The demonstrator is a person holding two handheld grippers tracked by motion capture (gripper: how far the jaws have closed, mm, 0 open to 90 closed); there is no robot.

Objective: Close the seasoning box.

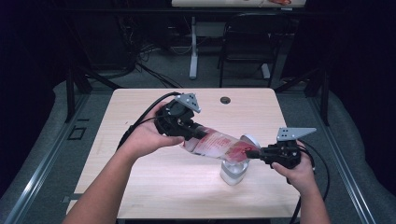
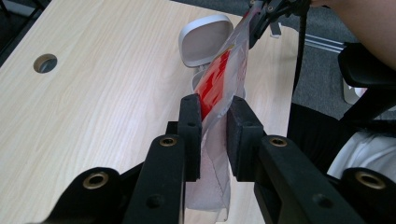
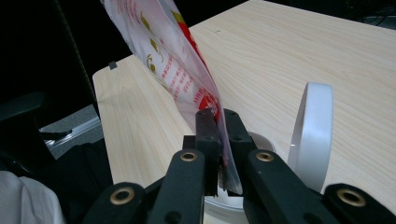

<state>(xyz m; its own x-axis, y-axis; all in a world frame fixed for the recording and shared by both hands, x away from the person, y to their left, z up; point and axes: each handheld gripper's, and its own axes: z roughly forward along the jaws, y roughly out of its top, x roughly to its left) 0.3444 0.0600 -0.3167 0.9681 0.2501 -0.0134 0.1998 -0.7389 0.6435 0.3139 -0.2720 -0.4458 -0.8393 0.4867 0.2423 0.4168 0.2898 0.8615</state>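
A clear plastic pouch with red print hangs slanted above the table, stretched between both grippers. My left gripper is shut on its upper end; in the left gripper view the jaws pinch the crumpled film. My right gripper is shut on the lower end, and in the right gripper view its jaws clamp the pouch edge. Right under that end stands a small white container with its flip lid raised upright.
The light wooden table has a round cable hole near its far edge. A black chair and a white desk leg stand beyond the table. The person's dark lap lies at the near edge.
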